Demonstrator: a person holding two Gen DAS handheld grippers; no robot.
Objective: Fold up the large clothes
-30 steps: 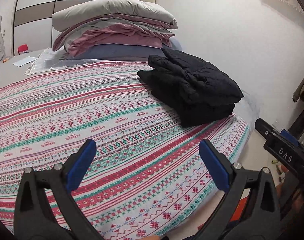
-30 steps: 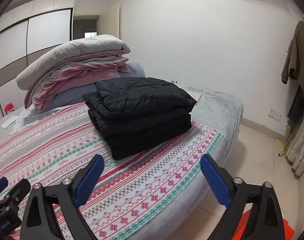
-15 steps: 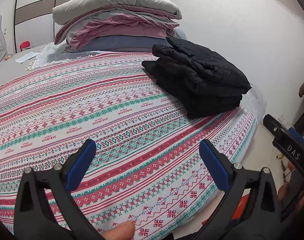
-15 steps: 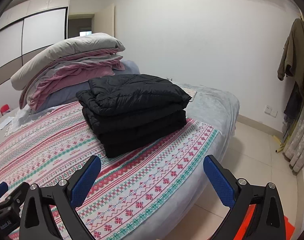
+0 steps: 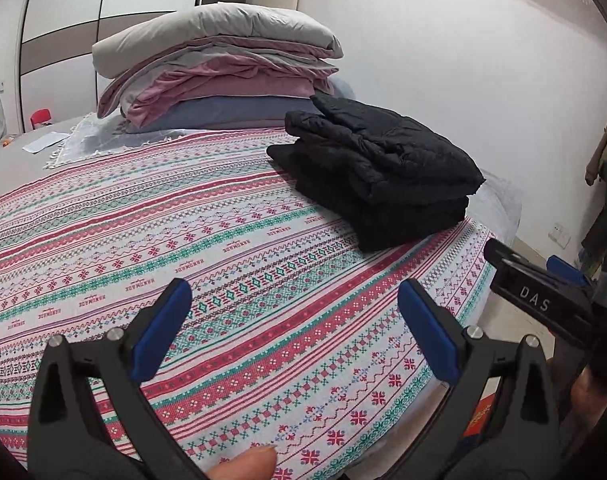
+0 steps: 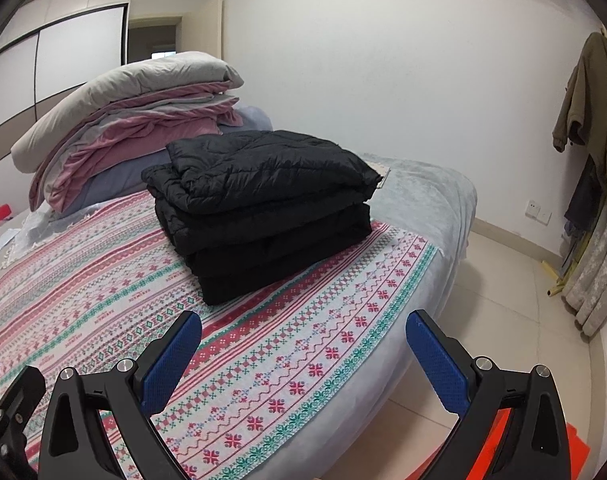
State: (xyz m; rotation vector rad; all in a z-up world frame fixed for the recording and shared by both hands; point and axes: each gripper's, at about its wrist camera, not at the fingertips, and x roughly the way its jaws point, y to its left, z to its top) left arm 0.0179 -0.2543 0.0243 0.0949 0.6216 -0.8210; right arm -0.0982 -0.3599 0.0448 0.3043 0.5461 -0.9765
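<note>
A black quilted jacket lies folded in a thick stack on the patterned bedspread, toward the bed's far right corner; it also shows in the right wrist view. My left gripper is open and empty, held above the near part of the bedspread, well short of the jacket. My right gripper is open and empty, held over the bed's near edge, facing the jacket. The right gripper's body shows at the right of the left wrist view.
A pile of folded grey, pink and blue bedding sits at the bed's head behind the jacket. Clothes hang on a rack by the right wall. Tiled floor lies right of the bed. An orange object lies below the right gripper.
Both grippers stay open and empty. The views have shifted slightly; the left one tilted down and back up, and the jacket stack has not moved on the bed.
</note>
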